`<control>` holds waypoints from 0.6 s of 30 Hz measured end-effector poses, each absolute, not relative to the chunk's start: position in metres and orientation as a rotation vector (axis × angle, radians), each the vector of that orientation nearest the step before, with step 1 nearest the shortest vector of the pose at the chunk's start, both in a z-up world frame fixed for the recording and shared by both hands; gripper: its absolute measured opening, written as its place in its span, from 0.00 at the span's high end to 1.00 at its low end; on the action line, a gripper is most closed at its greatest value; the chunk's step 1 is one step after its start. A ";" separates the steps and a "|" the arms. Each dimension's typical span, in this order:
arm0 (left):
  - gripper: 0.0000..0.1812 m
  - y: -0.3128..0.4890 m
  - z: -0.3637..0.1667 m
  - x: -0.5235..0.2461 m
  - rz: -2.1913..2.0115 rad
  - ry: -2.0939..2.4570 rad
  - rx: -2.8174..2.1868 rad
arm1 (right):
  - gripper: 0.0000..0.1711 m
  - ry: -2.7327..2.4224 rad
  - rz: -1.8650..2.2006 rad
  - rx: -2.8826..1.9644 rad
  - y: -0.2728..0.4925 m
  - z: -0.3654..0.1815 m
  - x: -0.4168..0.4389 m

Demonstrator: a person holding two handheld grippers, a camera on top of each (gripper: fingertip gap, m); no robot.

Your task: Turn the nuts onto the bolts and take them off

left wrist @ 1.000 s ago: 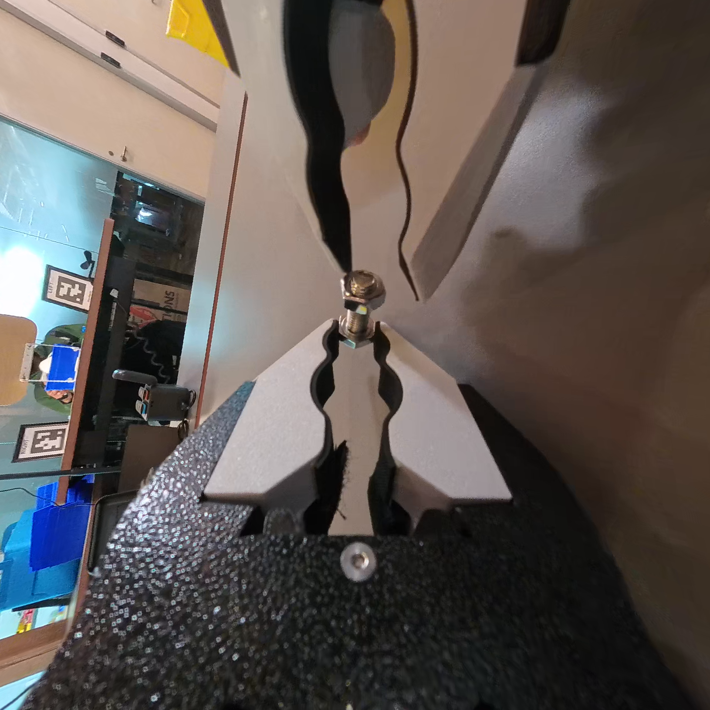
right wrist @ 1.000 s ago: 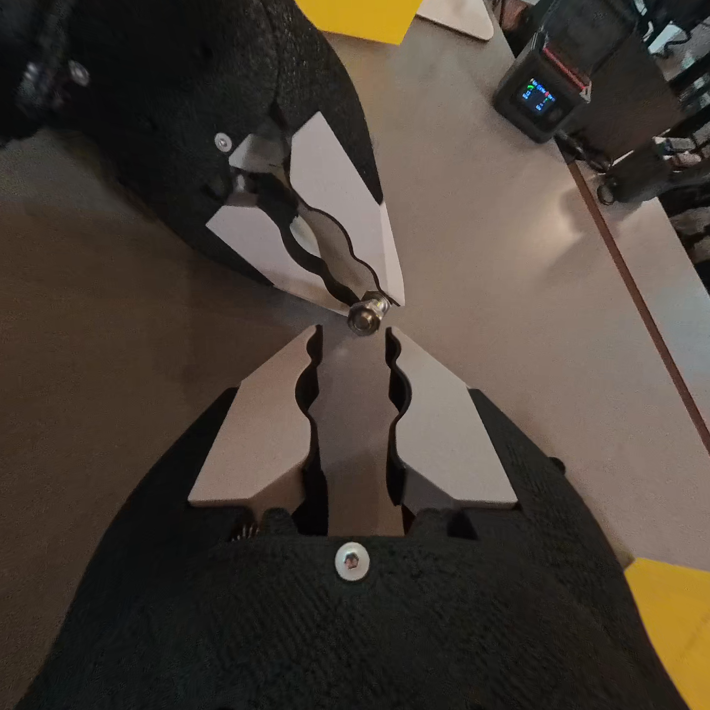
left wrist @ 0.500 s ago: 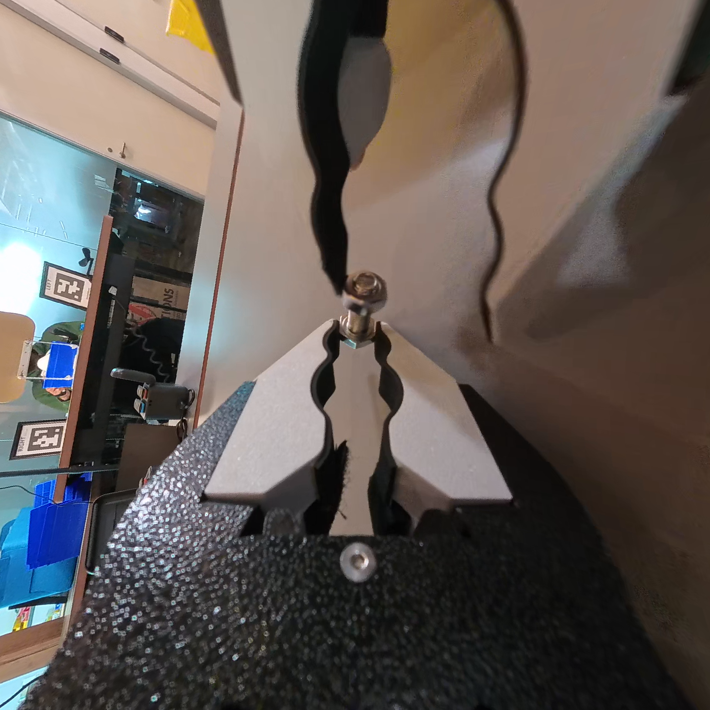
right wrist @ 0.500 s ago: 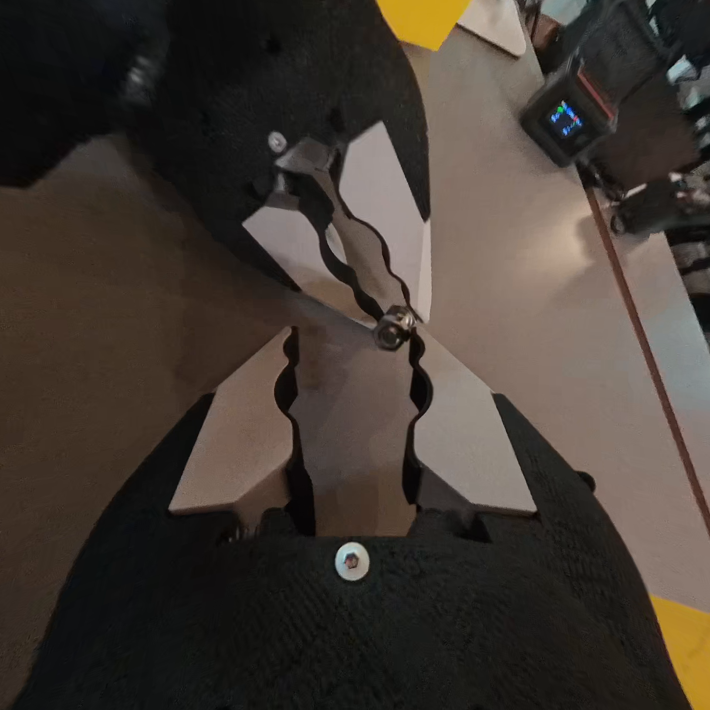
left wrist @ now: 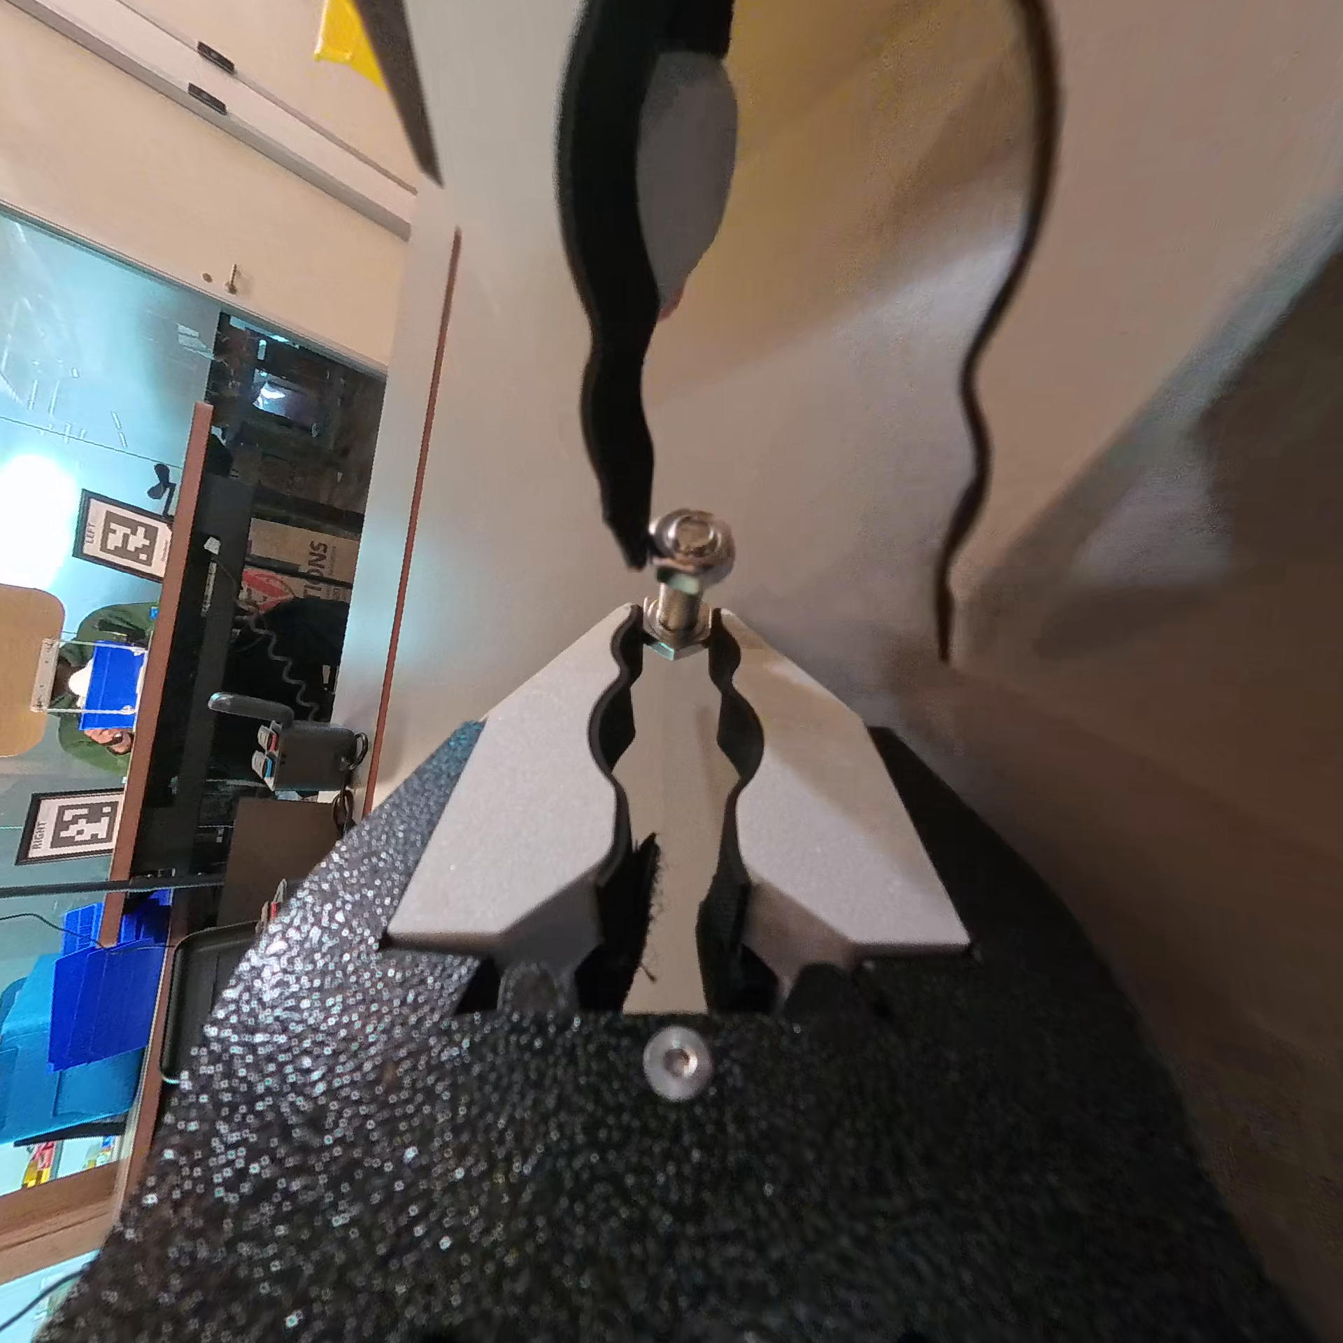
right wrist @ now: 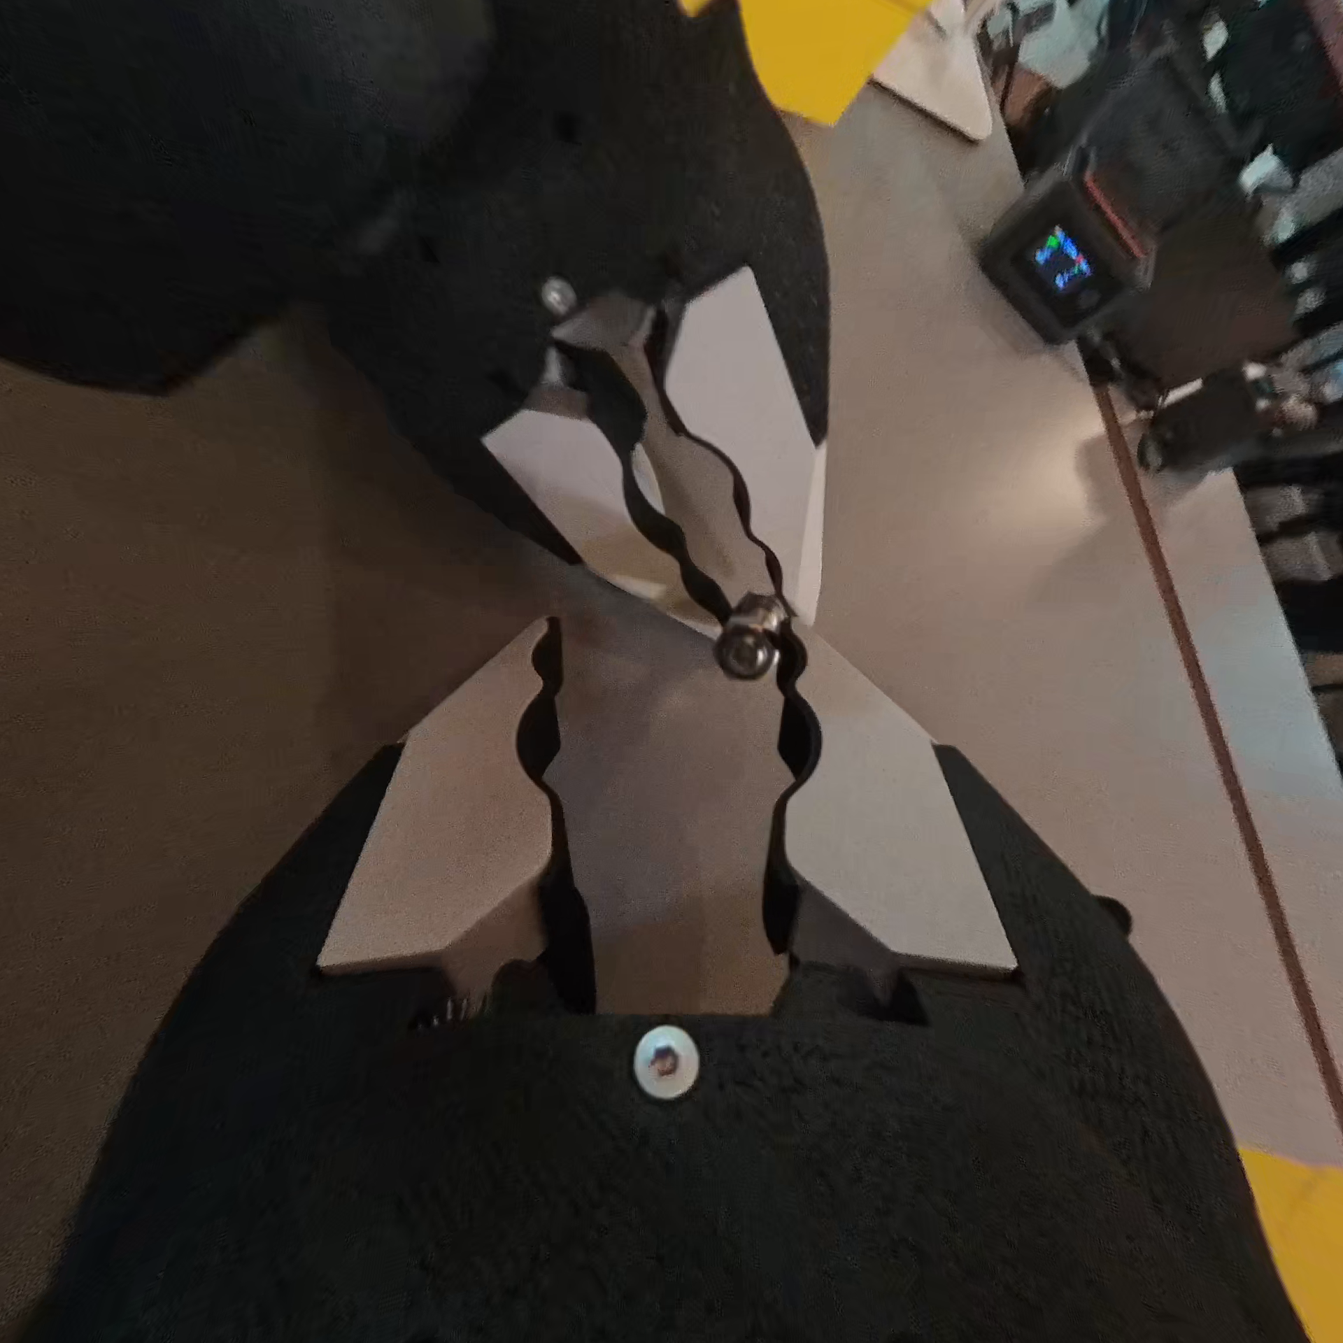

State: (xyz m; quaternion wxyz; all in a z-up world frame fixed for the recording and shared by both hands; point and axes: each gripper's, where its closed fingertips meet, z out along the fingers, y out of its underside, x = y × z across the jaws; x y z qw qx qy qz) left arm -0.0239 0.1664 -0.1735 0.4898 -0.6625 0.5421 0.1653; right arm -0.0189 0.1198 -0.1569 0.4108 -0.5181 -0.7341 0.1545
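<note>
A small steel bolt [left wrist: 679,603] with a round end piece [left wrist: 690,549] and a thin hex piece [left wrist: 672,645] on its shaft is held above the grey table. My left gripper [left wrist: 676,618] is shut on the bolt at the hex end. In the right wrist view the left gripper [right wrist: 756,610] comes in from the top and the bolt's round end [right wrist: 747,652] points at the camera. My right gripper [right wrist: 672,643] is wide open and empty. Its right fingertip [right wrist: 796,658] lies beside the round end. In the left wrist view one right-gripper fingertip [left wrist: 631,541] touches that end.
The grey table [right wrist: 981,581] has a brown edge [right wrist: 1192,654] at the right. A small black device with a lit screen [right wrist: 1061,269] stands at the back right. Yellow objects lie at the top [right wrist: 814,51] and lower right [right wrist: 1293,1221]. Across from one pair of fingers to the other is roughly 5 cm.
My right gripper has opened wider and shifted left, so the bolt's end now lies by its right finger. The left gripper keeps its hold on the bolt.
</note>
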 end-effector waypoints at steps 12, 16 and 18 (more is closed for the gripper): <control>0.91 0.166 -0.174 -0.024 0.402 1.315 -1.613 | 0.69 -1.825 0.426 -1.411 0.126 -0.158 -0.012; 0.91 0.166 -0.174 -0.024 0.401 1.313 -1.615 | 0.66 -1.849 0.427 -1.188 0.106 -0.146 -0.025; 0.91 0.166 -0.174 -0.024 0.403 1.314 -1.614 | 0.67 -1.817 0.359 -1.213 0.117 -0.142 -0.022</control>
